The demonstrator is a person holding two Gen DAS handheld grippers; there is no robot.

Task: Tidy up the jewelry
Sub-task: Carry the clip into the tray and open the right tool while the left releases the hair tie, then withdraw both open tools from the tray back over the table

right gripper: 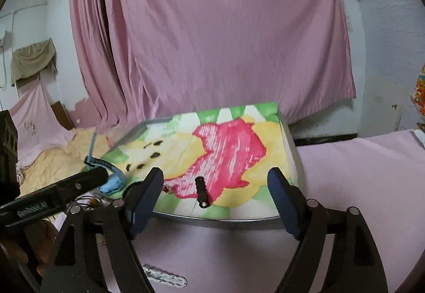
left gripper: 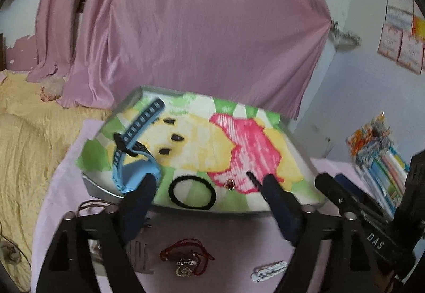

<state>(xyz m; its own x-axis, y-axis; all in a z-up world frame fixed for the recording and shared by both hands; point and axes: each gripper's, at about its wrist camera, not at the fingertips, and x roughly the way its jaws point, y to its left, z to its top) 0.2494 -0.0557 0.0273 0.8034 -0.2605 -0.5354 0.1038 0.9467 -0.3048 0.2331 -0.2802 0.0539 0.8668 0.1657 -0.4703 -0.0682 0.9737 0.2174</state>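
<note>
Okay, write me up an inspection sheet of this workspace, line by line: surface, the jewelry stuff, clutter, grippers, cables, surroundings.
Surface: pink cloth over the table, carrying a metal tray lined with a flower-print sheet.
Job's things: in the tray, blue watch, black hair tie, small red-stone piece, black clip. On the cloth outside it, red thread necklace, white hair clip, thin bangles.
Clutter: stack of colourful books at the right.
Grippers: left gripper open over the tray's near edge, one finger overlapping the watch; right gripper open, empty.
Cables: nothing seen on the table.
Surroundings: pink curtain, yellow bedspread, papers on the wall.
</note>
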